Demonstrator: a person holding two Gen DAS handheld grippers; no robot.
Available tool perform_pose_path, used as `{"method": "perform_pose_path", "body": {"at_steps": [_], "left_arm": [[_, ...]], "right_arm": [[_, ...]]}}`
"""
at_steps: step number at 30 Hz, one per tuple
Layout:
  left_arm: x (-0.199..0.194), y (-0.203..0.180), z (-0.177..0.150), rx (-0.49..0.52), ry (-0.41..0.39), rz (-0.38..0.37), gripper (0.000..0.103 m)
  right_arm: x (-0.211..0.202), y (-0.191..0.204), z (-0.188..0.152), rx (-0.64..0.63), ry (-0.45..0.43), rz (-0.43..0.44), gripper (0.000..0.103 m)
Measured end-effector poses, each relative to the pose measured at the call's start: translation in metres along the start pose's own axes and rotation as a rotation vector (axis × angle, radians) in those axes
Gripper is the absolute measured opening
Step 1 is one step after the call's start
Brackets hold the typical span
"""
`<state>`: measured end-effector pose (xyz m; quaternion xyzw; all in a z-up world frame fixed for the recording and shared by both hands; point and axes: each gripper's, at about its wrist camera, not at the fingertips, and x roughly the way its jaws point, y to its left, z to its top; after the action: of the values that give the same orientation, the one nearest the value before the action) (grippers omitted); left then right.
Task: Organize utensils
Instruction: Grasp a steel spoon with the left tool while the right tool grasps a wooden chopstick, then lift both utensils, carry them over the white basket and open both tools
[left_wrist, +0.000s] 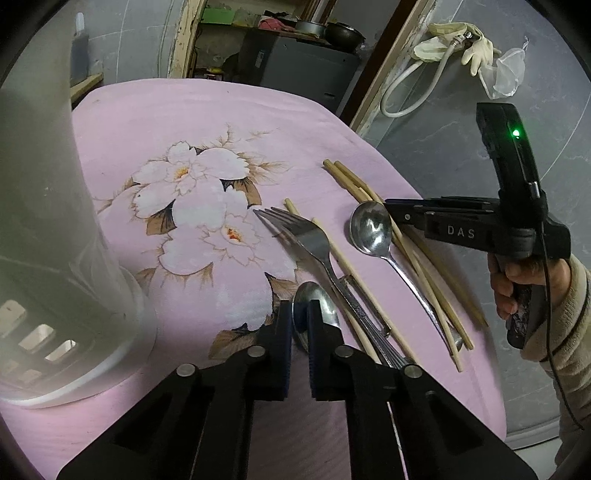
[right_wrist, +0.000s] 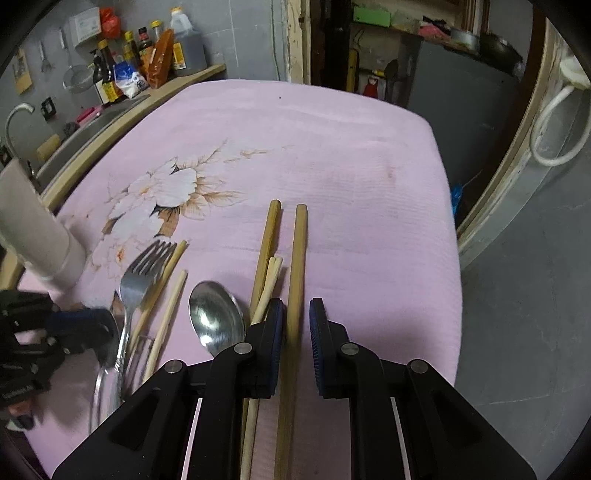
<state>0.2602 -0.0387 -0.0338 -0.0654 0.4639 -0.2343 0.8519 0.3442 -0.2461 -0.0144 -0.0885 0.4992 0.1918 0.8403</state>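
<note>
On a pink floral worktop (left_wrist: 258, 122), the left gripper (left_wrist: 300, 325) is clenching the bowl of a steel spoon (left_wrist: 314, 314), likely stiff and slippery. The right gripper (right_wrist: 296, 325) is straddling a light wooden chopstick (right_wrist: 298, 258), jaws narrow, pads seemingly not pressing; mid-shaft looks the best hold.

A brown chopstick (right_wrist: 297, 258) is seen between the pads of the right gripper (right_wrist: 296, 325), the jaws standing narrowly apart; contact cannot be confirmed. A spoon (right_wrist: 216, 317) and fork (right_wrist: 138, 280) are laid on the pink floral cloth (right_wrist: 332, 155). The left gripper (right_wrist: 79, 328) is seen at the left edge, at a second spoon.
</note>
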Motion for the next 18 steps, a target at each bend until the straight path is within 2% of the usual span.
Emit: {"method": "perform_pose_path", "body": {"at_steps": [3, 6, 10, 18], "left_arm": [[-0.002, -0.002, 0.001, 0.001, -0.014, -0.009, 0.002], [-0.006, -0.004, -0.001, 0.004, -0.039, -0.008, 0.002], [-0.019, -0.010, -0.002, 0.020, -0.109, 0.014, 0.001], [-0.057, -0.034, -0.018, 0.103, -0.341, 0.154, 0.000]], "right_arm": [[-0.002, -0.005, 0.000, 0.045, -0.008, 0.036, 0.006], [-0.006, -0.009, -0.005, 0.089, -0.039, 0.073, 0.005], [-0.021, -0.004, -0.015, 0.108, -0.117, 0.093, 0.005], [-0.070, 0.021, -0.055, 0.105, -0.399, 0.089, 0.005]]}}
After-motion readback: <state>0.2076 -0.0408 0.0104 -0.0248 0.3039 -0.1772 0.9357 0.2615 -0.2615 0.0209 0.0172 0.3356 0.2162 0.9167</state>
